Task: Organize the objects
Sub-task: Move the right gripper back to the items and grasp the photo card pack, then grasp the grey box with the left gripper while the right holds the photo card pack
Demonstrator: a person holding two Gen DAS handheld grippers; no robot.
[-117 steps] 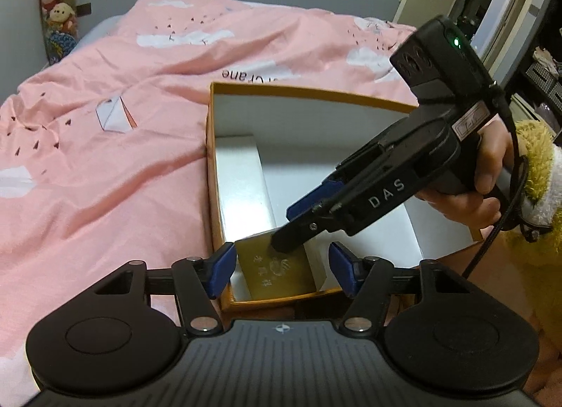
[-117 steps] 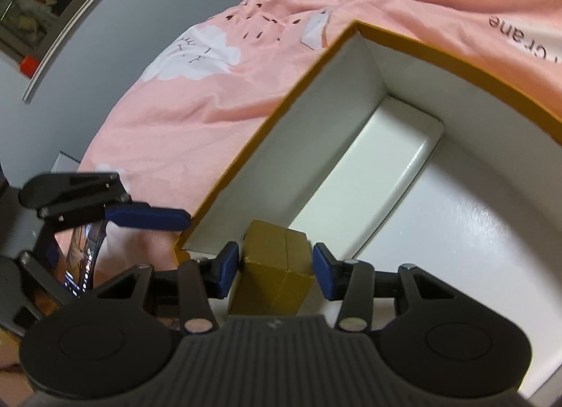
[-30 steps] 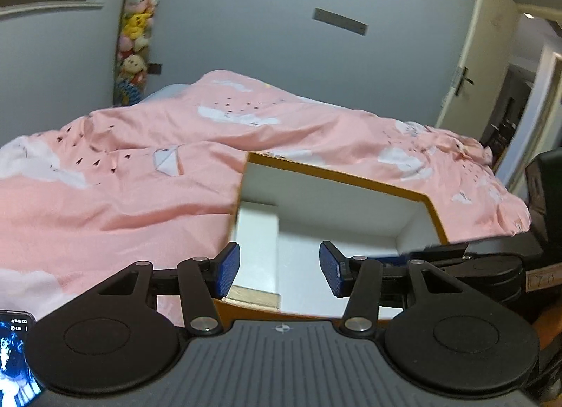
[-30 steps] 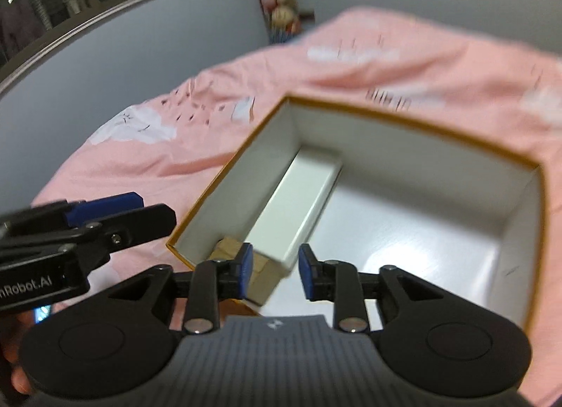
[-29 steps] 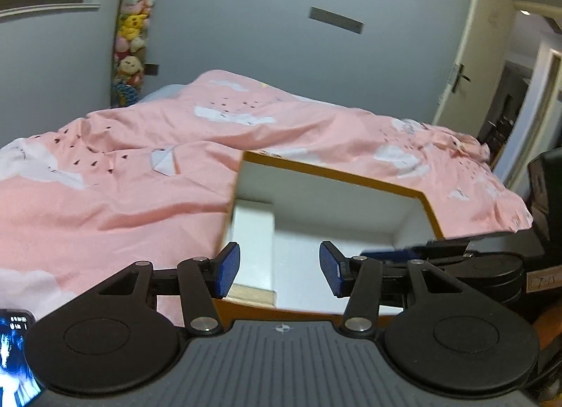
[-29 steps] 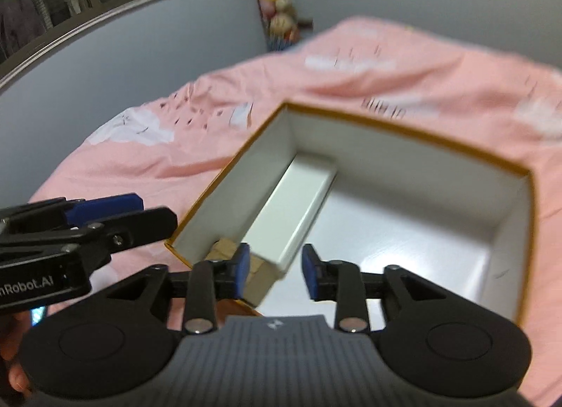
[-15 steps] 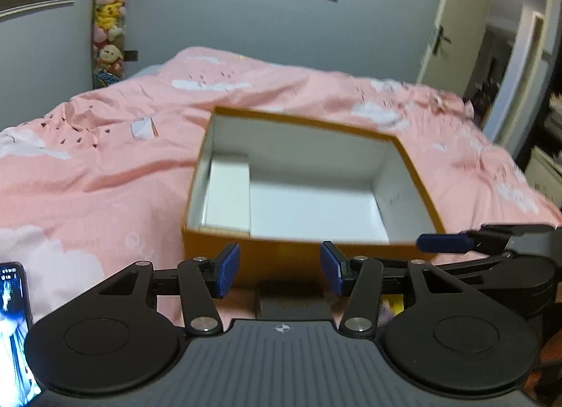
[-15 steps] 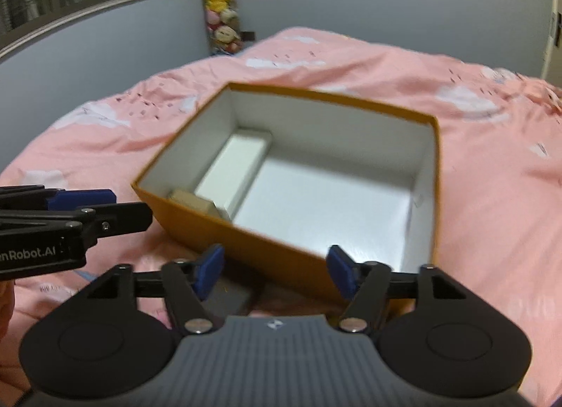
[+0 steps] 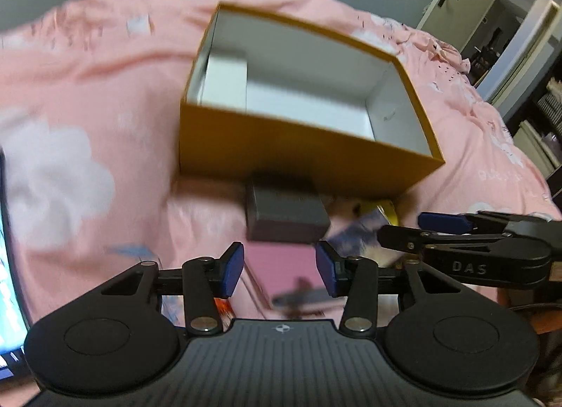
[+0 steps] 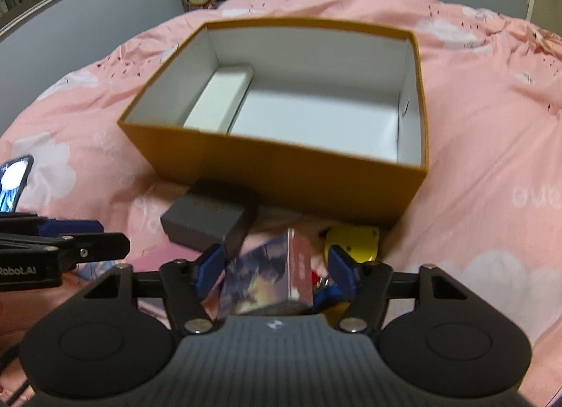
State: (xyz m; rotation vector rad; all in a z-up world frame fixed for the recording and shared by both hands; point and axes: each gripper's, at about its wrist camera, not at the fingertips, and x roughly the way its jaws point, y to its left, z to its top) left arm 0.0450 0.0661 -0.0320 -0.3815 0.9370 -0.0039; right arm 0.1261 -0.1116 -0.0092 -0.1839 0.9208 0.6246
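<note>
Both spread wide, the left claw (image 9: 278, 268) and right claw (image 10: 275, 271) face a rectangular orange cardboard box (image 10: 281, 164).

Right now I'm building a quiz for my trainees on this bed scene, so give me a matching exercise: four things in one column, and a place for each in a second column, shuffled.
Things:
1. flat white box
2. dark grey rectangular box
3. purple and pink picture-printed box
4. yellow object

Places:
A. between the open fingers of the right gripper
B. inside the open orange cardboard box, along its left wall
C. on the pink bedcover, by the orange box's near right corner
D. on the bedcover against the orange box's near wall

Pairs: 1-B, 2-D, 3-A, 4-C
</note>
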